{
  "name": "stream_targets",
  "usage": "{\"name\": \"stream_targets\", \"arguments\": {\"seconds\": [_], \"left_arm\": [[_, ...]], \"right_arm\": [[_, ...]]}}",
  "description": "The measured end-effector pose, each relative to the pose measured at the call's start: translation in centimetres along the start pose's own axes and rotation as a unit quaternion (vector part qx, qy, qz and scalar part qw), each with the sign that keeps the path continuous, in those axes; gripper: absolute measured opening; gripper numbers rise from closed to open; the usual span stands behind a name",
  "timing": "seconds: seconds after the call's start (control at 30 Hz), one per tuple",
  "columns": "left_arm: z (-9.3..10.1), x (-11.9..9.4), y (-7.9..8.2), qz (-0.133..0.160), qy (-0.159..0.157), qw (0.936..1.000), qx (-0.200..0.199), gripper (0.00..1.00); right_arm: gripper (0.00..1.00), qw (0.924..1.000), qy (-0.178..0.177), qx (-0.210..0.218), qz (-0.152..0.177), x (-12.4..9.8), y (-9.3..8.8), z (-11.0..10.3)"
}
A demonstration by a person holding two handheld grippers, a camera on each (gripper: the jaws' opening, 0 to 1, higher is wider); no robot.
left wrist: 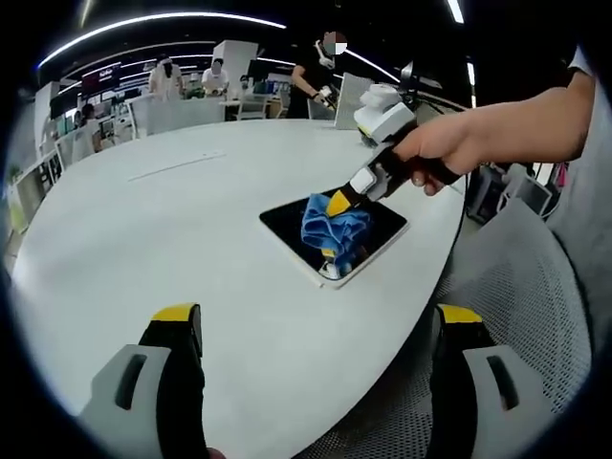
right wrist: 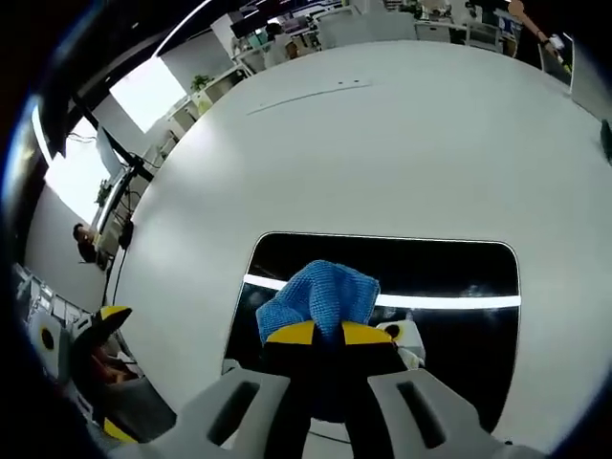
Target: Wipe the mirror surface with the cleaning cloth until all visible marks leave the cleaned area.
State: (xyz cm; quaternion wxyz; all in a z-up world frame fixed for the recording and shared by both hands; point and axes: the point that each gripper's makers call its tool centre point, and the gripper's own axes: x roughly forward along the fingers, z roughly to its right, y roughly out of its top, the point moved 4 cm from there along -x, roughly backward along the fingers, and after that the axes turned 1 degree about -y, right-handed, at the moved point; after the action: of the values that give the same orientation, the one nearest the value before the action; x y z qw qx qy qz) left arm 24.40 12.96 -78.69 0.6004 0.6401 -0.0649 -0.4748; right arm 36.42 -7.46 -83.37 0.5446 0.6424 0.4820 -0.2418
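Observation:
A dark rectangular mirror (left wrist: 285, 220) in a pale frame lies flat on the white round table (left wrist: 172, 220), near its right edge. A crumpled blue cleaning cloth (left wrist: 337, 228) rests on the glass. My right gripper (left wrist: 338, 206), held by a hand (left wrist: 449, 143), comes in from the right and is shut on the cloth. In the right gripper view its yellow-tipped jaws (right wrist: 330, 333) pinch the cloth (right wrist: 320, 295) against the mirror (right wrist: 459, 273), which reflects a bright light strip. My left gripper (left wrist: 317, 320) hovers open over the near table edge, holding nothing, and appears again (right wrist: 107, 373) at the lower left.
A grey mesh chair (left wrist: 535, 277) stands beside the table on the right. Several people and desks (left wrist: 191, 81) are in the background beyond the far rim. The wide white tabletop (right wrist: 382, 124) stretches away past the mirror.

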Motion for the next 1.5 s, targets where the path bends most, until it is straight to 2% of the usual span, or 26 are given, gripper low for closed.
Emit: {"name": "stream_targets", "arguments": {"seconds": [0.2, 0.4, 0.5, 0.77, 1.1, 1.23, 1.5], "left_arm": [[0.0, 0.0, 0.0, -0.002, 0.000, 1.0000, -0.002, 0.99], [0.3, 0.1, 0.1, 0.004, -0.009, 0.9999, -0.014, 0.99], [0.2, 0.0, 0.4, 0.011, -0.003, 0.9999, -0.012, 0.99], [0.2, 0.1, 0.2, 0.004, -0.003, 0.9999, -0.011, 0.99], [0.2, 0.2, 0.3, 0.007, -0.002, 0.9994, -0.035, 0.99], [0.5, 0.3, 0.5, 0.008, -0.005, 0.9997, -0.023, 0.99], [0.1, 0.2, 0.6, 0.013, 0.008, 0.9995, -0.029, 0.99]], "right_arm": [[0.03, 0.9999, 0.004, 0.014, 0.000, -0.3, 0.1, 1.0], [0.03, 0.9998, -0.008, 0.016, 0.000, -0.9, 0.0, 2.8], [0.02, 0.9998, -0.013, 0.018, 0.000, -1.3, 0.0, 3.9], [0.02, 0.9994, -0.021, 0.027, 0.006, -2.0, 0.0, 6.0], [0.02, 0.9991, -0.030, 0.030, 0.004, -2.9, -0.2, 8.2], [0.02, 0.9989, -0.034, 0.033, 0.005, -3.4, -0.3, 9.4], [0.02, 0.9987, -0.032, 0.040, 0.006, -3.5, -0.2, 9.9]]}}
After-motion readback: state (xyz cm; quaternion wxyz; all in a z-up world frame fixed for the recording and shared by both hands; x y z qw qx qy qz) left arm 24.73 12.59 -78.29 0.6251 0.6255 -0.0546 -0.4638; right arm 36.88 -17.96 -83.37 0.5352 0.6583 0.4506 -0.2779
